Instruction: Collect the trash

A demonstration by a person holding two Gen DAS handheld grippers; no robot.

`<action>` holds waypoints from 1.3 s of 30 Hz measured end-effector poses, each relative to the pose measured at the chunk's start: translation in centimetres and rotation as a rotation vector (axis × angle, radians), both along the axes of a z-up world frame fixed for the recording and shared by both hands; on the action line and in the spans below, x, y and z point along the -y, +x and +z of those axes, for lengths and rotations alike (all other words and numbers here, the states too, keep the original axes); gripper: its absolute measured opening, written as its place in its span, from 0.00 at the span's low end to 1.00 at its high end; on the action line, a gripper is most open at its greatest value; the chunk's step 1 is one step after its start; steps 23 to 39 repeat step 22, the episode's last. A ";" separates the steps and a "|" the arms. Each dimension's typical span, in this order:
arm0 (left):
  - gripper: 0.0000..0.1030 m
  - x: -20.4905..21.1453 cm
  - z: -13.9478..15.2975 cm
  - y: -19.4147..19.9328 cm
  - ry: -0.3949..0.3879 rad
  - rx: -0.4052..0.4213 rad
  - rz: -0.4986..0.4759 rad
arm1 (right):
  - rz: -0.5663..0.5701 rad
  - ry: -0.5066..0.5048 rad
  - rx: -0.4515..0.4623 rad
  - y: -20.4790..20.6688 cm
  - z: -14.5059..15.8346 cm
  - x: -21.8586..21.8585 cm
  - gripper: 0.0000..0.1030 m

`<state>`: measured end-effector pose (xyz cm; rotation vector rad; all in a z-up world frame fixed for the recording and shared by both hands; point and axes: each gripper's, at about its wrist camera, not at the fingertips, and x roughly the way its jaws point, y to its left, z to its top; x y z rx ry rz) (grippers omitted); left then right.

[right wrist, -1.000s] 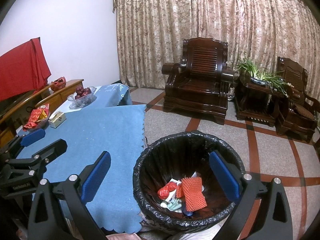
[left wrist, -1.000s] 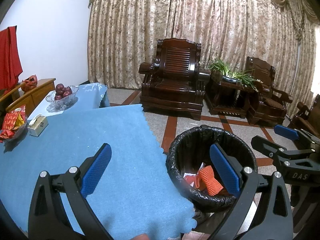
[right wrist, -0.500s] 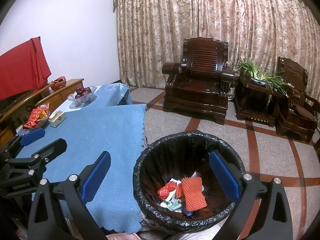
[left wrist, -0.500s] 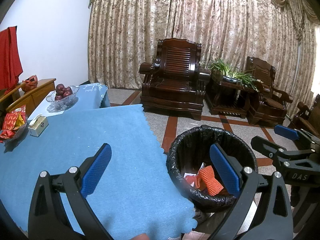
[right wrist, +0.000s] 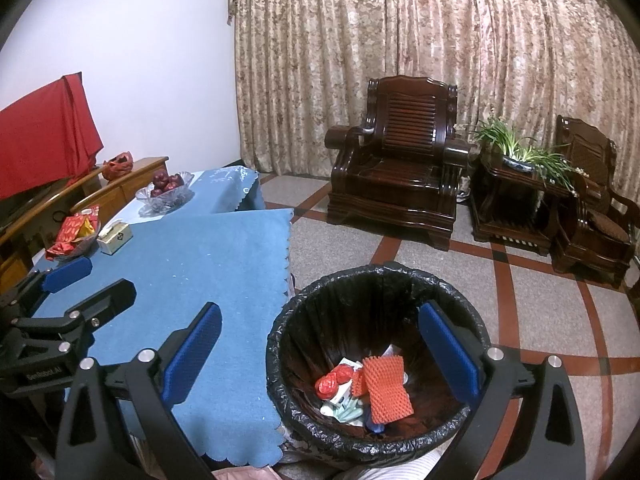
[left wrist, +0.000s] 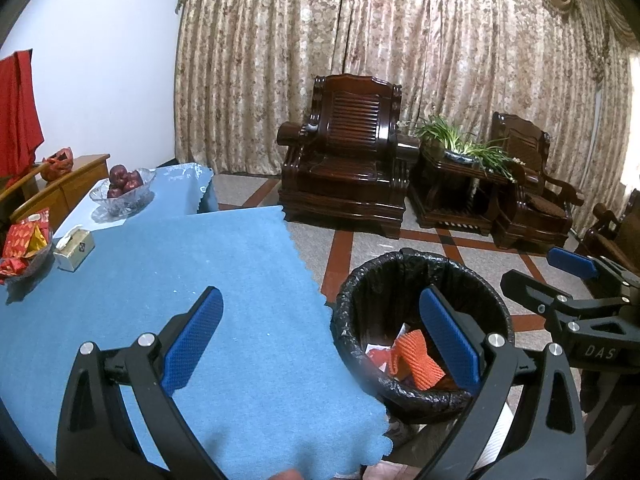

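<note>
One black-lined trash bin [right wrist: 376,364], lower centre of frame, on the floor beside a blue tablecloth [right wrist: 192,264]; holds orange foam netting [right wrist: 386,386] and red wrappers [right wrist: 332,380]. Left gripper [left wrist: 320,344] and right gripper [right wrist: 320,350]: both spread apart, empty. Glass fruit bowl [right wrist: 165,194], upper left.

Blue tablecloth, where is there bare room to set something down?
The blue tablecloth is bare from the tissue box to its scalloped edge by the trash bin. It is crowded at the far left: snack dish, tissue box, fruit bowl.
</note>
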<state>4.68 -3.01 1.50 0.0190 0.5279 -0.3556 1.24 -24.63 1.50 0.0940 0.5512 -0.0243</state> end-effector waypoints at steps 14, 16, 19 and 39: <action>0.93 -0.6 -1.1 0.2 0.005 -0.009 0.001 | 0.003 0.000 -0.006 -0.1 -0.2 0.3 0.94; 0.93 -0.6 -1.3 0.2 0.005 -0.011 0.002 | 0.003 0.000 -0.007 0.0 -0.3 0.3 0.94; 0.93 -0.7 -1.5 0.3 0.005 -0.016 0.005 | 0.002 0.001 -0.009 -0.1 -0.4 0.4 0.94; 0.93 -0.8 -1.5 0.3 0.006 -0.017 0.004 | 0.004 0.001 -0.008 -0.1 -0.4 0.5 0.94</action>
